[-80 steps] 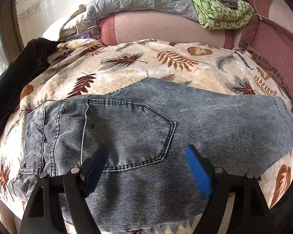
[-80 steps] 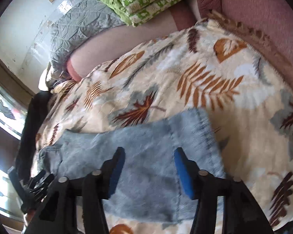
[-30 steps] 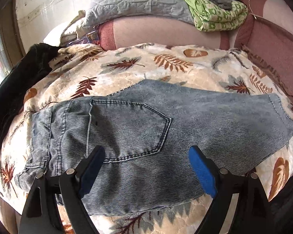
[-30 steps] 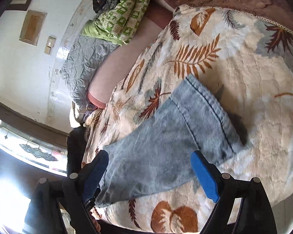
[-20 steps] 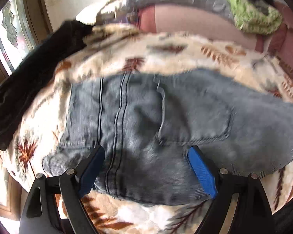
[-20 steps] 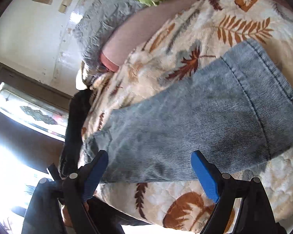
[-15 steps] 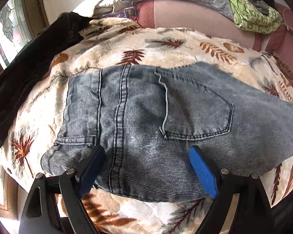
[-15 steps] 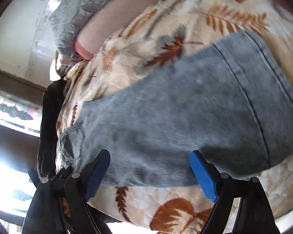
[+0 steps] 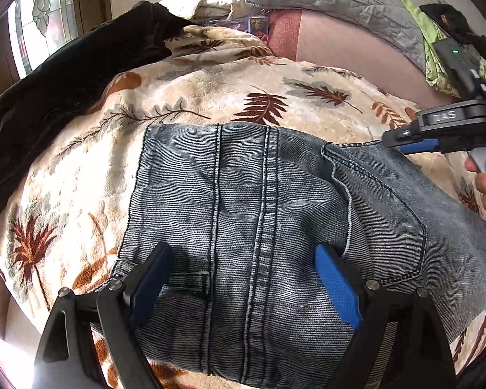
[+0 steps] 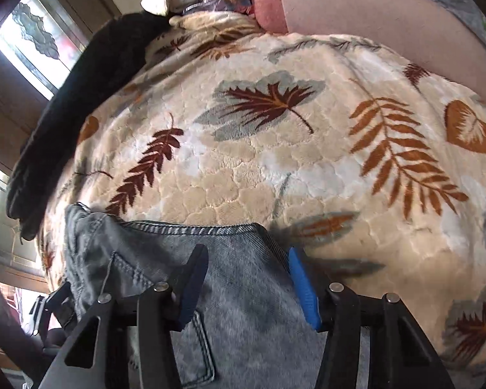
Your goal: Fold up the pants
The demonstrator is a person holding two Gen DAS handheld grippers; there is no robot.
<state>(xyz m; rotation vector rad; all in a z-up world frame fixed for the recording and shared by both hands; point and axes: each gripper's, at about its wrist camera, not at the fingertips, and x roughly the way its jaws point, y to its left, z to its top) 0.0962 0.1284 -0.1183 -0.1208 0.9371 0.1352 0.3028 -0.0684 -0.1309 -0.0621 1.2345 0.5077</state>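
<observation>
Pants (image 9: 275, 227), faded blue denim, lie flat across a cream blanket (image 9: 184, 97) patterned with brown leaves, seat side up with the back pocket (image 9: 382, 227) showing. The left gripper (image 9: 243, 278) hangs low over the waist end with its blue pads spread wide apart, the centre seam running between them and nothing pinched. The right gripper (image 10: 246, 278) is at the far edge of the denim, beside the pocket; its jaws are closing with a strip of the edge between them, though I cannot tell if the pads press it yet. A dark garment (image 9: 64, 90) lies heaped along the blanket's left side.
</observation>
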